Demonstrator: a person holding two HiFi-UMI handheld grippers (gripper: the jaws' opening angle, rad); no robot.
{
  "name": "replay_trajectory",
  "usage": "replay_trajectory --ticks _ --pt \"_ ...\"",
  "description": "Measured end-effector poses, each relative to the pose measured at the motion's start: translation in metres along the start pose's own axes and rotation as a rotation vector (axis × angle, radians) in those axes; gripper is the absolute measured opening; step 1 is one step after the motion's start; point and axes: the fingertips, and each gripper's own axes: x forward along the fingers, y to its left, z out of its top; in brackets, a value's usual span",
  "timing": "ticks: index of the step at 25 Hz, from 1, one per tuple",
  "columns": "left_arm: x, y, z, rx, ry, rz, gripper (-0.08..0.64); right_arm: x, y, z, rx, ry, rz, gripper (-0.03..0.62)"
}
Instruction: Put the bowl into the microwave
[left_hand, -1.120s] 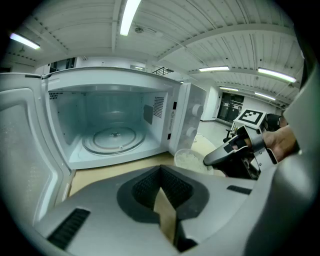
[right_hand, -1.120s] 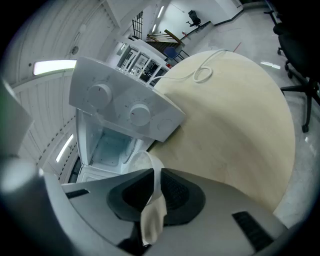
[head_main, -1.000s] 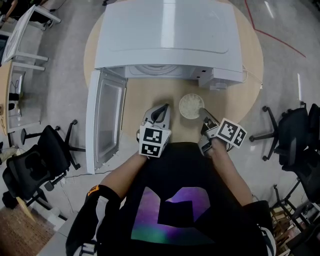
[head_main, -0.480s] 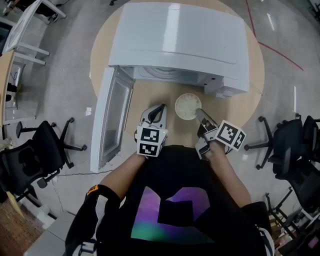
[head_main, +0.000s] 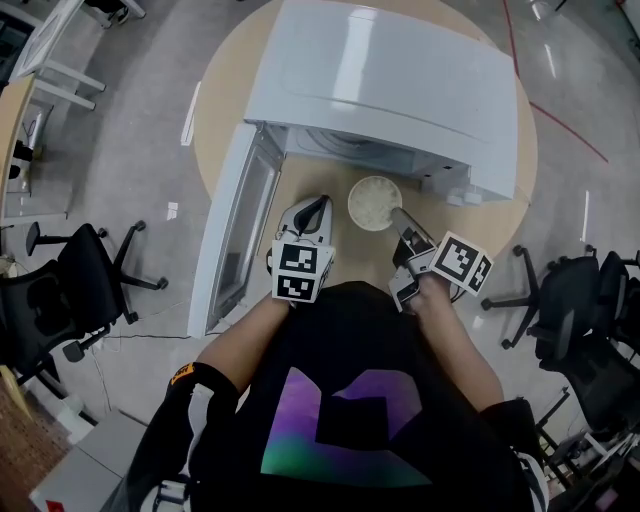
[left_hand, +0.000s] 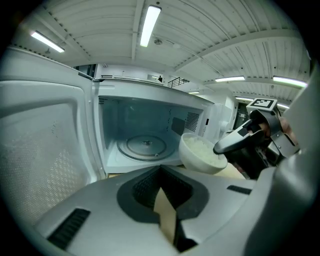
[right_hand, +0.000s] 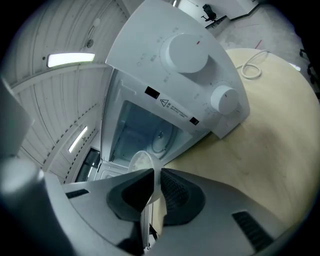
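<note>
A white bowl (head_main: 374, 203) of rice hangs just in front of the white microwave (head_main: 390, 80), whose door (head_main: 240, 230) stands swung open to the left. My right gripper (head_main: 398, 215) is shut on the bowl's near right rim. In the right gripper view the bowl's rim (right_hand: 140, 161) is pinched between the jaws, with the oven cavity behind it. My left gripper (head_main: 318, 205) is shut and empty, left of the bowl. The left gripper view shows the bowl (left_hand: 200, 152) to the right of the glass turntable (left_hand: 145, 146).
The microwave sits on a round wooden table (head_main: 320, 175). Its two knobs (right_hand: 187, 52) are on the right panel, and a white cable (right_hand: 252, 67) lies on the table beyond. Office chairs (head_main: 50, 300) (head_main: 580, 310) stand on the floor at both sides.
The bowl in my right gripper has moved a little closer to the microwave opening. My left gripper has edged forward with it, and the head view has shifted.
</note>
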Motion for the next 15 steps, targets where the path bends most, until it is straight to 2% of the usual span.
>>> replay_trajectory --ticks 15 --pt "0.011 0.029 0.012 -0.018 -0.023 0.03 0.046 0.038 0.027 0.013 -0.001 -0.021 0.004 0.055"
